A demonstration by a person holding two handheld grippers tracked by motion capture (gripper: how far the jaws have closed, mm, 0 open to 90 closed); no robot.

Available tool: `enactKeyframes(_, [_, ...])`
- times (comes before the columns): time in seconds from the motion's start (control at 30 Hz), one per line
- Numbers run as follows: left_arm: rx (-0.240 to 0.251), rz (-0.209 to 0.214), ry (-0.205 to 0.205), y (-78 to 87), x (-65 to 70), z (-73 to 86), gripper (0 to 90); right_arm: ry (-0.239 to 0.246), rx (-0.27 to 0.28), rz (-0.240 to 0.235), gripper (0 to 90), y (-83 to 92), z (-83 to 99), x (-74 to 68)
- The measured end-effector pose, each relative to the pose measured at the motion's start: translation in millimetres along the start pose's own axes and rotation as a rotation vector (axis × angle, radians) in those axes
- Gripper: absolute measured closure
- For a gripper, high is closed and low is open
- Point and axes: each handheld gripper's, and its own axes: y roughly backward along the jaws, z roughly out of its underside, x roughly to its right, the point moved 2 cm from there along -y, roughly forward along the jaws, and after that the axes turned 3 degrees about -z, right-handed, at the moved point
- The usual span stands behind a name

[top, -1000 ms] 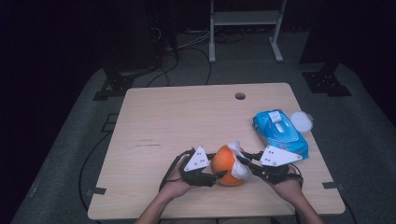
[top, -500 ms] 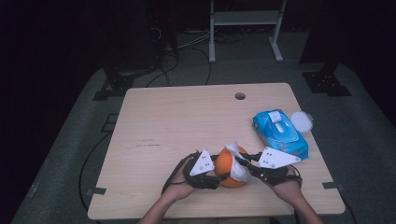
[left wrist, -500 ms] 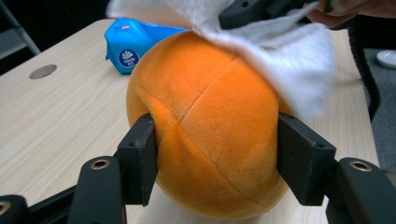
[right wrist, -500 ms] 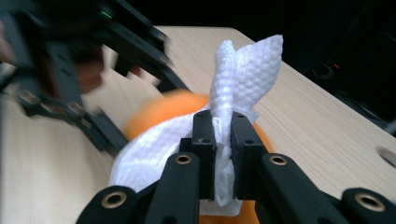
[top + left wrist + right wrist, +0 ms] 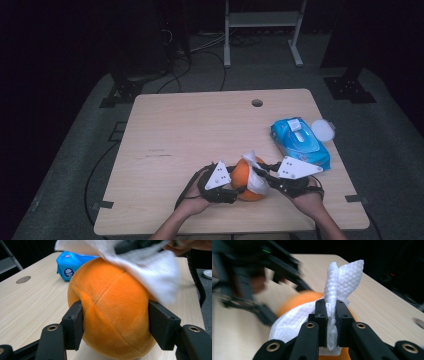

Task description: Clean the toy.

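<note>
Orange plush ball (image 5: 112,312), seamed like a stuffed fruit, resting on the wooden table (image 5: 200,135) near its front edge, right of centre; squeezed at its two sides between the black jaws of the left gripper (image 5: 115,326), fabric dimpled where the left pad bites in; draped over its top and far side with a white textured wipe (image 5: 337,290), bunched upward into a folded peak; wipe pinched tight in the right gripper (image 5: 331,322), jaws pressed together on the fold with cloth spilling out above and below; in the high view, left gripper (image 5: 235,181) and right gripper (image 5: 261,172) meeting at the ball from either side, each with a grey three-cornered plate on top, hands gripping behind them; farther right and back on the table, apart from the ball, a blue pack of wet wipes (image 5: 300,142) lying flat; just beside its far right corner, a small white round lid (image 5: 323,130); near the back edge, a round cable hole (image 5: 257,103) in the tabletop.
</note>
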Motion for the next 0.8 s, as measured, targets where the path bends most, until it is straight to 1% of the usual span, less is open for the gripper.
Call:
enactKeyframes(0.03, [-0.002,0.006,0.029,-0.2,-1.7,-1.0,32.1,0.006,-0.012,0.019,81.4,1.0,2.4,2.5])
enactKeyframes(0.07, [0.006,0.014,0.058,-0.8,-2.9,-1.9,27.4,0.001,-0.023,0.030,81.4,2.4,6.4,4.7])
enactKeyframes(0.1, [0.012,0.016,0.067,-1.5,-3.3,-2.3,26.9,-0.007,-0.017,0.025,81.5,3.2,8.4,4.7])
enactKeyframes(0.17, [0.008,-0.002,0.049,-3.3,-1.8,-2.7,27.2,0.007,-0.013,0.022,81.5,2.8,8.4,0.7])
enactKeyframes(0.23, [0.008,-0.009,0.058,-3.7,-1.3,-2.5,29.0,0.021,0.006,-0.021,81.6,1.3,3.8,-7.5])
enactKeyframes(0.27, [0.006,-0.012,0.054,-3.7,-1.2,-2.1,30.1,0.027,0.012,-0.037,81.6,0.3,2.1,-10.2])
enactKeyframes(0.3, [0.009,-0.011,0.039,-3.6,-0.1,-1.7,31.7,0.025,0.022,-0.059,81.5,-1.2,-0.1,-13.1])
enactKeyframes(0.33, [0.009,-0.010,0.018,-3.2,1.6,-1.6,33.1,0.010,0.037,-0.095,81.5,-2.4,-1.9,-15.3])
enactKeyframes(0.37, [0.004,-0.018,-0.005,-2.6,3.0,-1.5,34.1,0.009,0.042,-0.113,81.6,-3.7,-3.3,-16.9])
enactKeyframes(0.4, [0.006,-0.019,-0.015,-2.1,4.2,-1.2,35.3,0.026,0.034,-0.104,81.6,-4.3,-3.8,-16.8])
enactKeyframes(0.43, [0.005,-0.017,-0.026,-1.2,4.4,-0.5,35.9,0.025,0.029,-0.097,81.5,-3.3,-3.8,-14.0])
enactKeyframes(0.47, [0.007,-0.008,-0.039,-0.3,4.3,0.8,36.0,0.010,0.033,-0.085,81.5,-1.2,-2.9,-9.1])
enactKeyframes(0.5, [0.009,-0.002,-0.038,0.2,3.4,1.7,35.9,-0.004,0.026,-0.038,81.5,1.9,-0.3,-2.9])
enactKeyframes(0.53, [0.010,0.004,-0.032,0.6,2.0,2.2,35.7,-0.009,0.011,-0.012,81.5,3.7,2.9,2.3])
enactKeyframes(0.57, [0.011,0.010,-0.023,0.8,0.8,2.3,34.6,-0.013,-0.005,0.011,81.5,4.9,7.0,6.9])
enactKeyframes(0.6, [0.007,0.024,-0.004,1.0,-1.2,1.7,32.1,-0.020,-0.017,0.019,81.6,5.5,10.3,9.2])
enactKeyframes(0.63, [0.006,0.048,0.033,0.7,-3.3,0.3,27.2,-0.032,-0.026,0.007,81.6,5.3,14.2,10.1])
enactKeyframes(0.67, [0.011,0.088,0.107,0.5,-6.5,-2.0,21.8,-0.036,-0.026,-0.007,81.6,4.7,16.6,9.1])
enactKeyframes(0.7, [0.011,0.110,0.153,0.6,-8.8,-3.2,16.4,-0.031,-0.028,-0.030,81.7,3.6,17.2,6.0])
enactKeyframes(0.73, [0.008,0.118,0.198,0.2,-11.1,-3.7,14.1,-0.024,-0.029,-0.050,81.7,3.5,16.6,3.6])
enactKeyframes(0.77, [0.004,0.107,0.214,-0.4,-12.1,-3.0,14.0,-0.017,-0.027,-0.074,81.7,3.4,14.9,-0.1])
enactKeyframes(0.8, [-0.005,0.098,0.214,-0.6,-12.6,-1.7,16.6,-0.009,-0.021,-0.096,81.7,3.1,12.4,-3.7])
